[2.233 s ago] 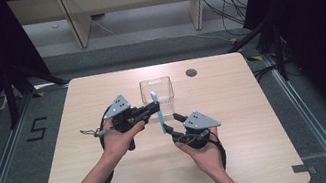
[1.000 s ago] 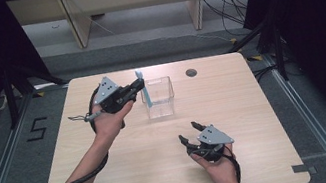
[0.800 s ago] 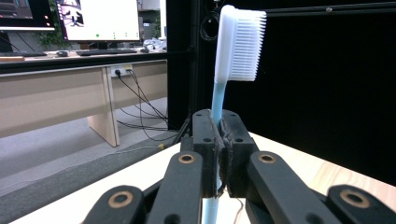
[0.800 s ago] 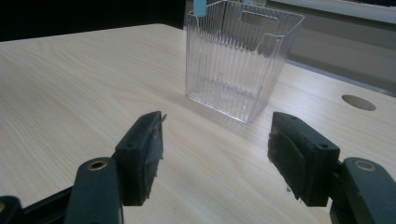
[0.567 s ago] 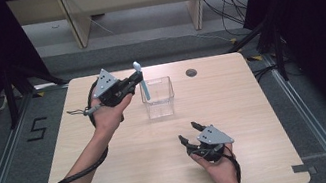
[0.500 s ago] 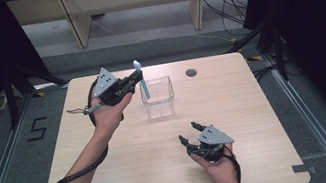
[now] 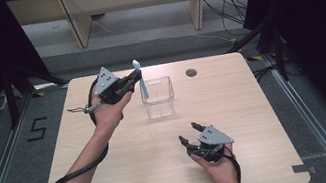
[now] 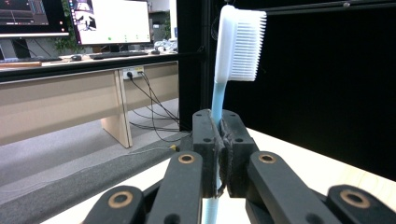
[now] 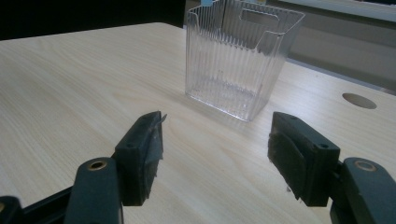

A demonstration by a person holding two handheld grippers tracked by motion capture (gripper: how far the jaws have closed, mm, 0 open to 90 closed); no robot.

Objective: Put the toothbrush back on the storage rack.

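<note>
Toothbrush (image 8: 237,44) is the main thing here — one of them, pale blue handle with a white head and fine white bristles, pinched by its thin handle between the closed jaws of the left gripper (image 7: 134,78). It stands roughly upright, head up, over the near-left corner of a clear plastic container (image 7: 157,97); in the high view the lower handle seems to dip just inside the rim, but I can't tell if it touches.

That container is a single square tub with ribbed see-through walls and a slot-shaped cutout near the top of one wall, sitting on the table's far half.

The right gripper (image 9: 217,154) has its jaws spread wide with nothing between them, held low over the table's near-right area, well apart from the tub. Both grippers are black with brass-coloured pivot pins and a grey triangular plate on top.

The table (image 7: 129,168) is light wood-grain with rounded corners and one round cable hole (image 7: 191,73) near the far edge. Around it — grey floor, black curtains (image 7: 325,17), a beige bench (image 8: 56,109), and two lit monitors (image 8: 109,21) behind.
</note>
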